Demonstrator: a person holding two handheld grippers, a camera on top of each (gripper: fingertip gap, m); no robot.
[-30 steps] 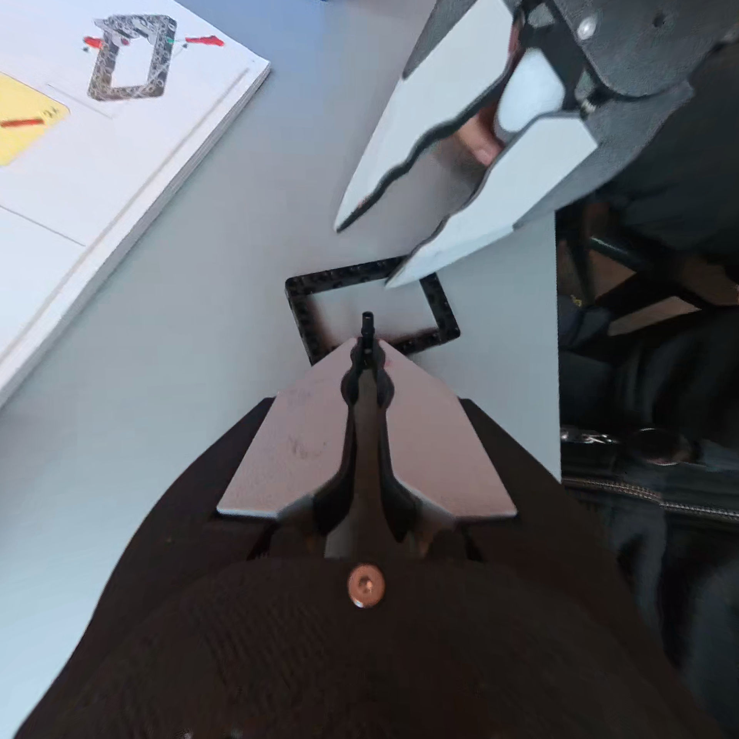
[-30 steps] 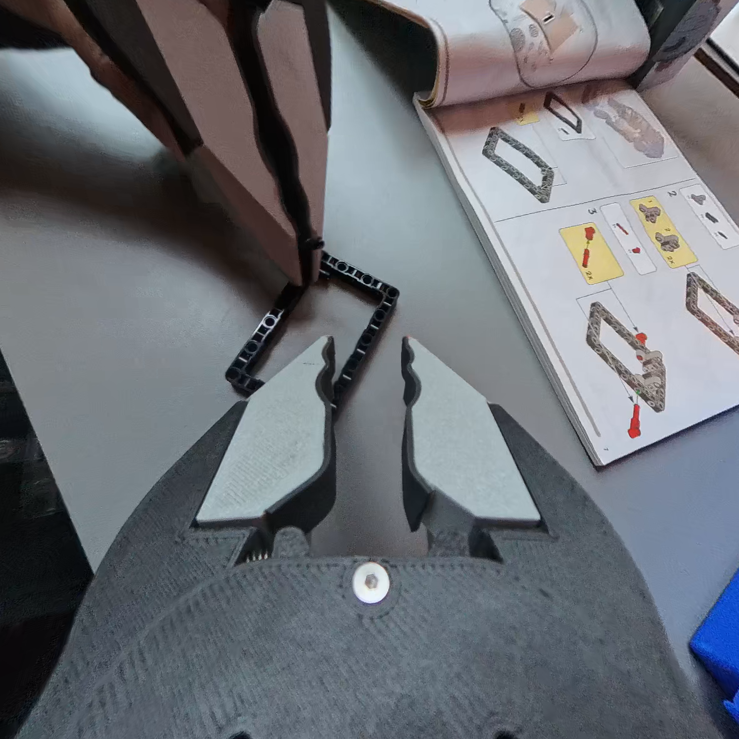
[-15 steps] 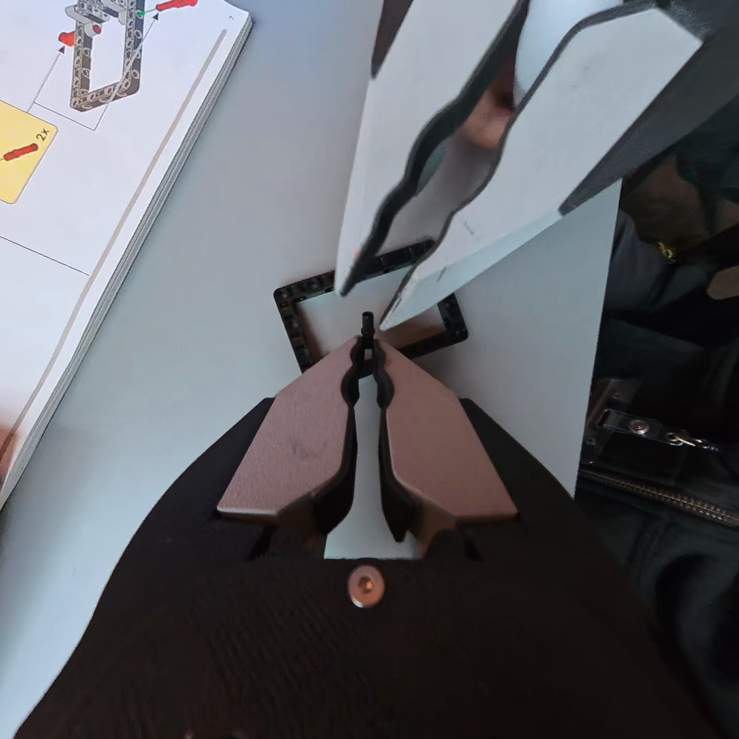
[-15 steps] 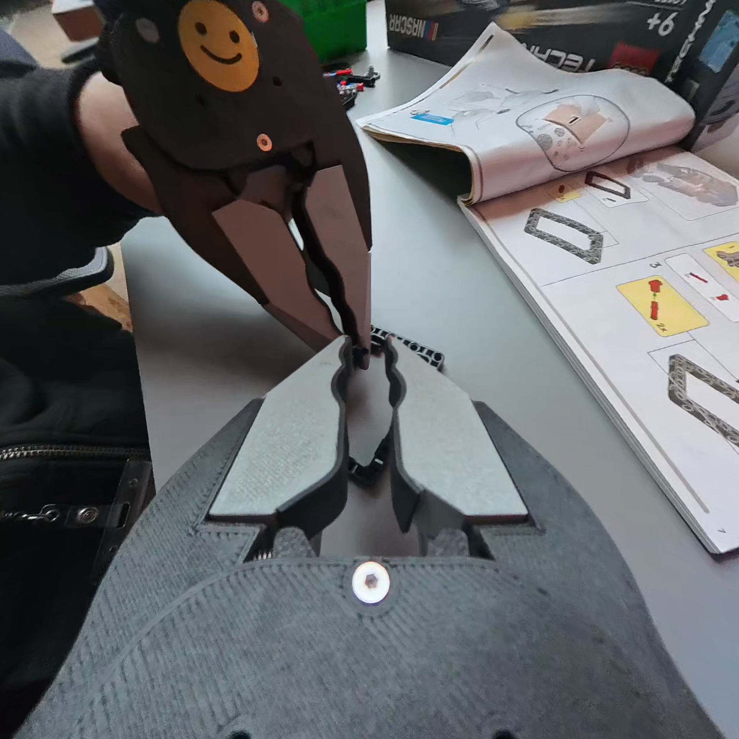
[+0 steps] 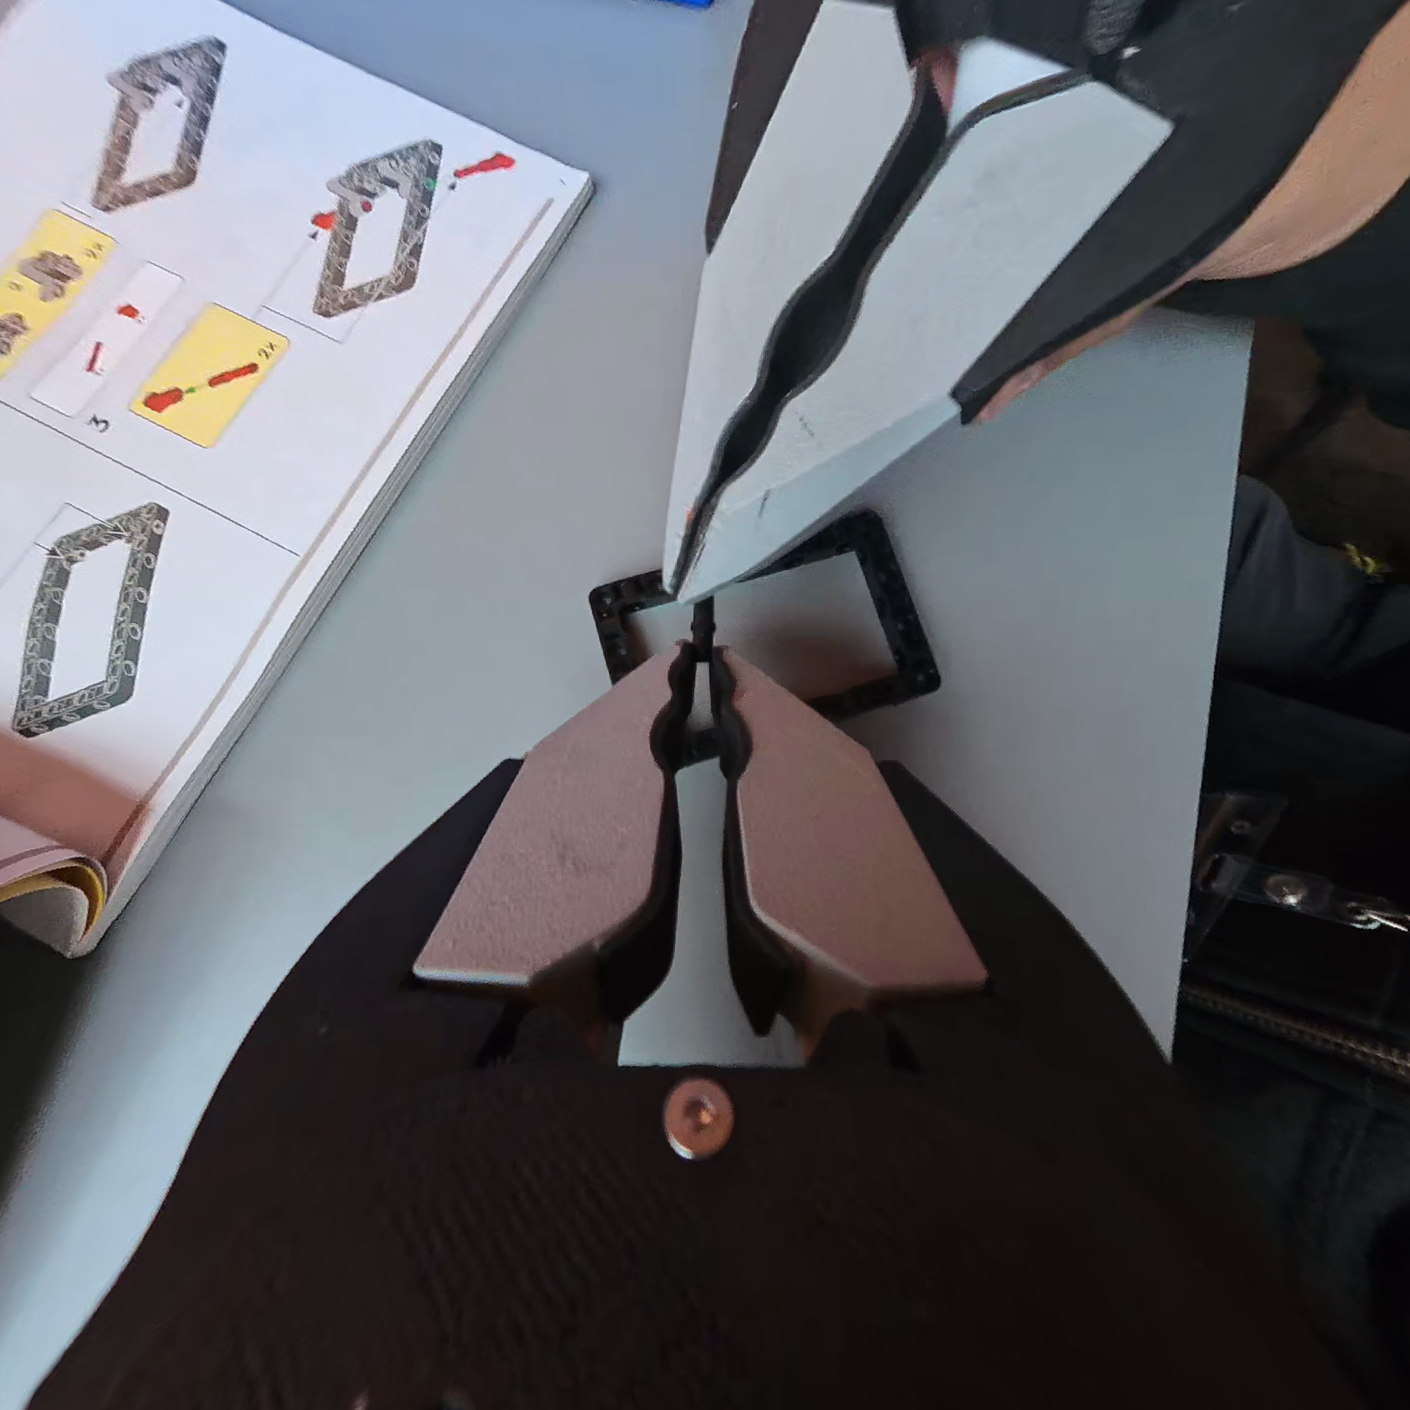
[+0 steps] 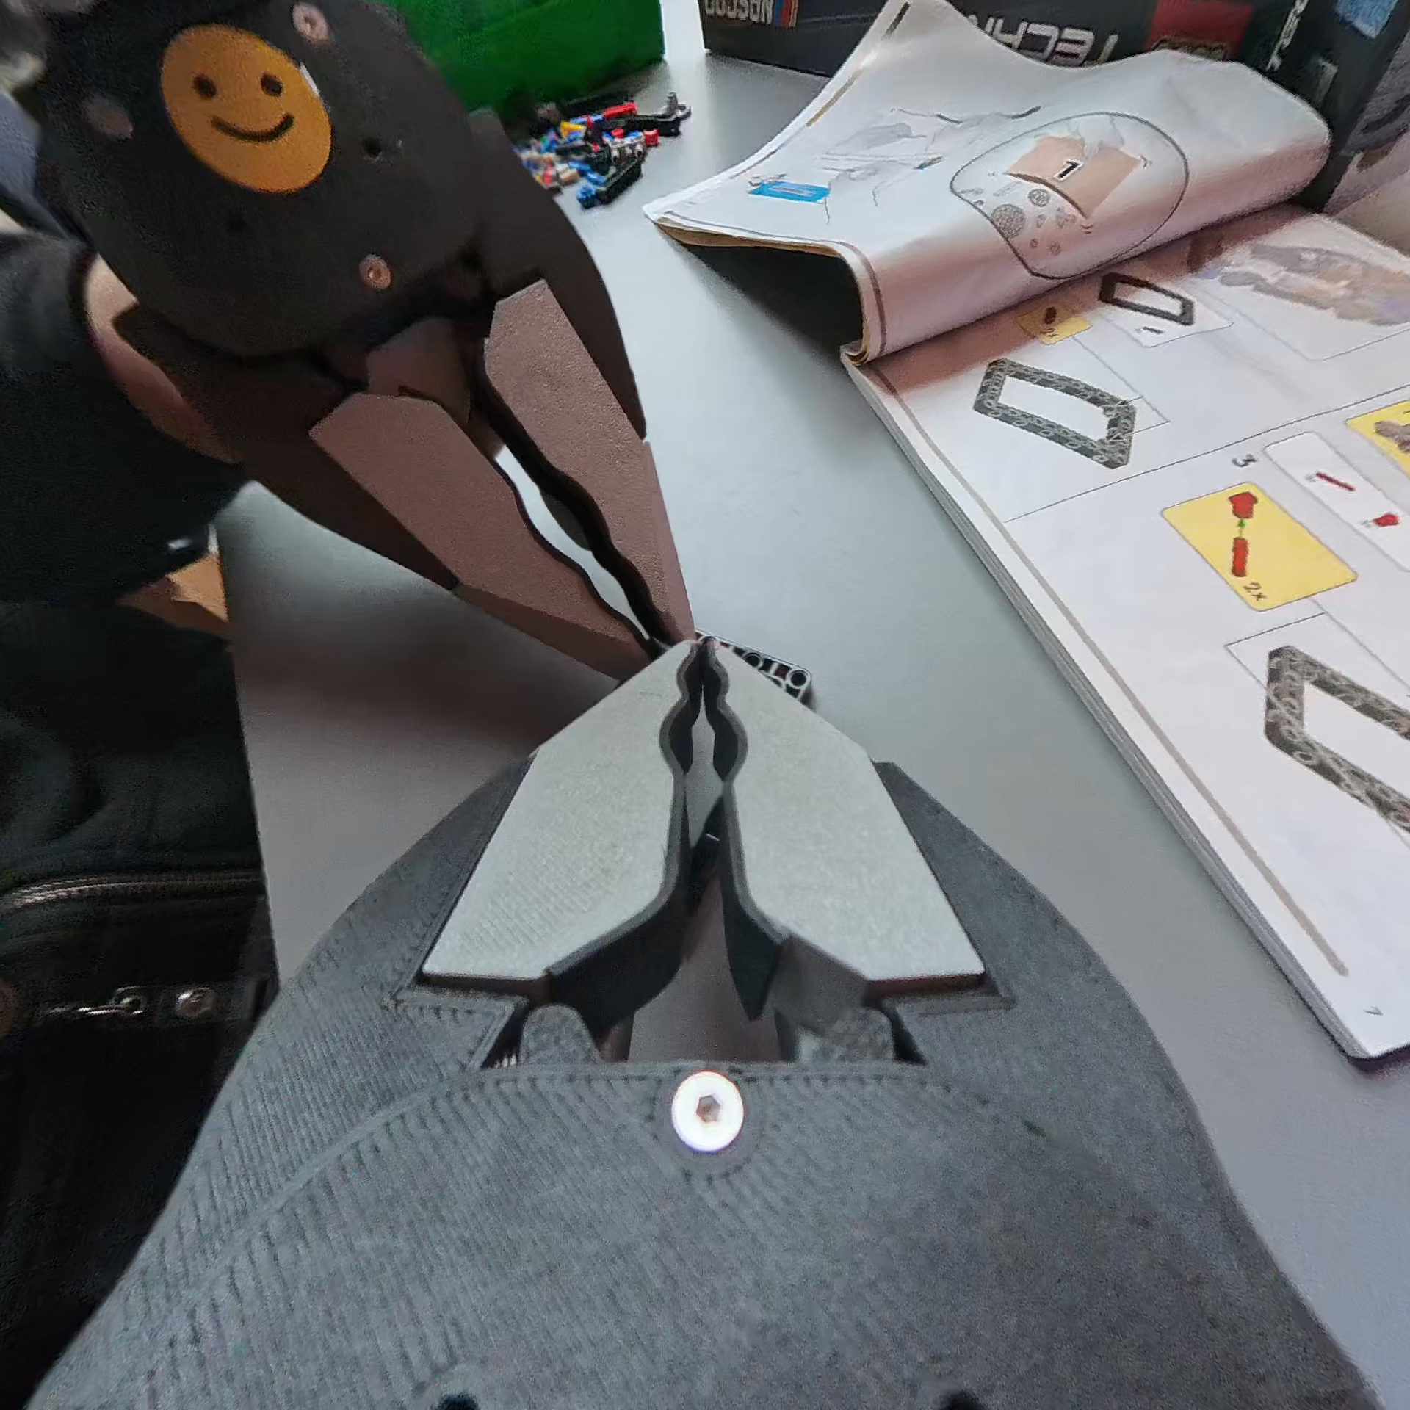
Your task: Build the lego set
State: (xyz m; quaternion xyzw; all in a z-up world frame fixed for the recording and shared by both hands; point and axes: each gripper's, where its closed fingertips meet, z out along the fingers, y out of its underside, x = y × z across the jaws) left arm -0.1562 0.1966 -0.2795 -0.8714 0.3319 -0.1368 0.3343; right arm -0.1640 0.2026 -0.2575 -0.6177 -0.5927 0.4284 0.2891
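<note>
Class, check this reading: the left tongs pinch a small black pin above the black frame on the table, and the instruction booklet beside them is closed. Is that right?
Not quite. The instruction booklet lies open, its pages showing build steps, as the right wrist view shows plainly. The rest stands: the left tongs pinch a small black pin above the black frame on the table.
</note>
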